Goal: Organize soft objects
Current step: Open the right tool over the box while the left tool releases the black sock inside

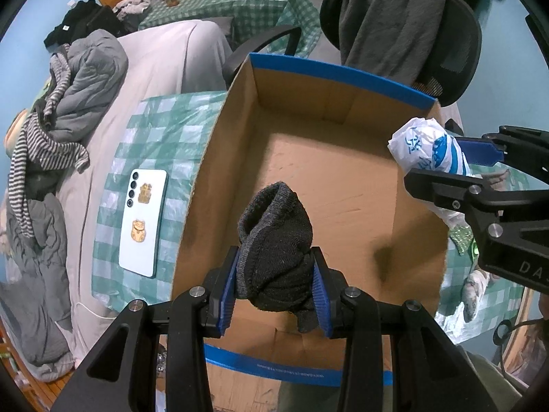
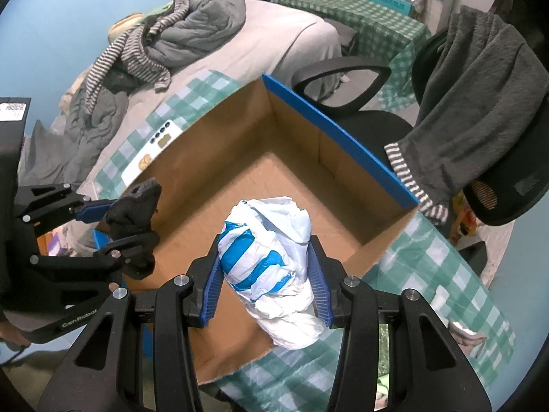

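Observation:
My left gripper is shut on a rolled black sock and holds it above the near side of an open cardboard box with blue tape on its rims. My right gripper is shut on a crumpled white and blue plastic bag and holds it over the box's near right edge. The bag also shows at the right of the left wrist view. The sock and the left gripper show at the left of the right wrist view. The box's floor is bare where I can see it.
The box sits on a green checked cloth on a bed. A white phone lies left of the box. Grey bedding and a striped garment lie further left. A black office chair draped with a grey garment stands behind the box.

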Demonstrator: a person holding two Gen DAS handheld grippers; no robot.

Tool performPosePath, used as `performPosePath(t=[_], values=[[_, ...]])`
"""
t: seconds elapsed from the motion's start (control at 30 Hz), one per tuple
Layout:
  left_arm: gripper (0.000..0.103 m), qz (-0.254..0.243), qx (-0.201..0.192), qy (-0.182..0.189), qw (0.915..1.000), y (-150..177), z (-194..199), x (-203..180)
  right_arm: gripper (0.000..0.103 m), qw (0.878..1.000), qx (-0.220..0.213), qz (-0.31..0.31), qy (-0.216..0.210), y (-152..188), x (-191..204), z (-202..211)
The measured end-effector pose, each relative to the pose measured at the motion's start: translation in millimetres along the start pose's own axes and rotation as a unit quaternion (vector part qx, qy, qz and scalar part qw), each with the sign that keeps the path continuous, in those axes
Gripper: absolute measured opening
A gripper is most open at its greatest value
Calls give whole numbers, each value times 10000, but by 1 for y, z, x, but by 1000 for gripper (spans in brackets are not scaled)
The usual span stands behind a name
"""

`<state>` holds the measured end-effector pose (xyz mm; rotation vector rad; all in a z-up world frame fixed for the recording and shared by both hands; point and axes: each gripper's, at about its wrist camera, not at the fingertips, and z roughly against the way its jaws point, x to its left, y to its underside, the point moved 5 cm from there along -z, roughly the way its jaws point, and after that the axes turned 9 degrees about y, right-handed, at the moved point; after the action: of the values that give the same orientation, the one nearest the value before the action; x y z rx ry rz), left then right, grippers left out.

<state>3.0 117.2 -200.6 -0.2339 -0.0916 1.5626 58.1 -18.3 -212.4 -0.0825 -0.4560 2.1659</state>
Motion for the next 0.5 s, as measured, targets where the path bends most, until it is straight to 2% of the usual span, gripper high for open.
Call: performPosePath(t=[0.27, 0.37, 0.43, 0.5], values=[[43, 15, 130, -1, 9999, -1, -14, 3, 47, 9999, 125, -20, 38, -1, 0, -11], [48, -4, 157, 3, 9999, -2, -14, 2, 52, 9998, 165, -9, 54, 0, 2, -12], [54, -30, 135, -33, 9999, -2, -13, 1, 63, 9999, 152, -10, 66, 0, 2, -11], [56, -56, 101, -56, 9999, -2, -11, 1, 67, 9999, 111, -7, 125, 1, 1, -10]])
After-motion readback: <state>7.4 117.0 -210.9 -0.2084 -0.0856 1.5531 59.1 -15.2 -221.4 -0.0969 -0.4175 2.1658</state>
